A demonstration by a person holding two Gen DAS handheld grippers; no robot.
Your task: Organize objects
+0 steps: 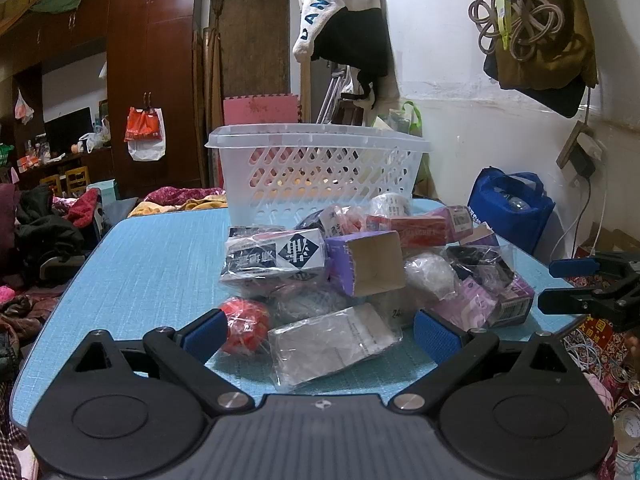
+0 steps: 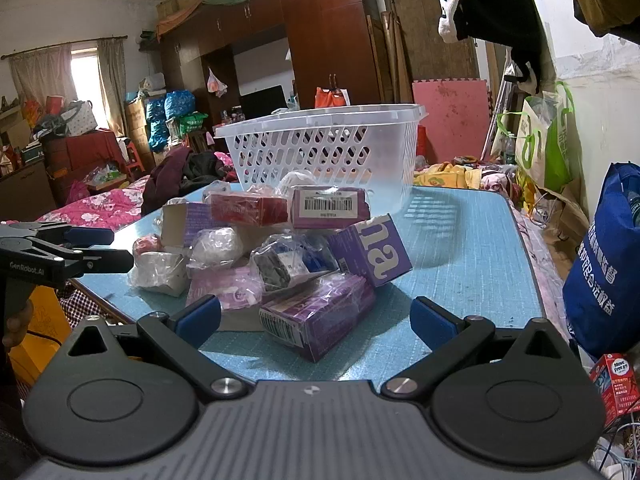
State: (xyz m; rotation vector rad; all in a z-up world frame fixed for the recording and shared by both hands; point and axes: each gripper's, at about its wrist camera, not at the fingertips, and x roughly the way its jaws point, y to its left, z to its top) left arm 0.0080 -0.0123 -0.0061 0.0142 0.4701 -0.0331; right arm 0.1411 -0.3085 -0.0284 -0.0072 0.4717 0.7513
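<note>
A heap of small packaged goods lies on the light blue table [image 1: 152, 264]. A white perforated basket [image 1: 316, 168] stands behind the heap, also visible as the basket [image 2: 324, 152] in the right wrist view. My left gripper [image 1: 320, 334] is open; a clear-wrapped flat packet [image 1: 332, 342] lies between its fingers and a red wrapped ball [image 1: 245, 326] sits by the left pad. My right gripper [image 2: 316, 318] is open around a purple box in plastic [image 2: 316, 316]. A purple box with white letters [image 2: 370, 252] leans behind it. Nothing is held.
The right gripper [image 1: 592, 284] shows at the right table edge in the left wrist view; the left gripper [image 2: 64, 254] shows at the left in the other. A blue bag [image 2: 604, 272] hangs right of the table. Clothes hang above, and a cluttered bed and wardrobes stand beyond.
</note>
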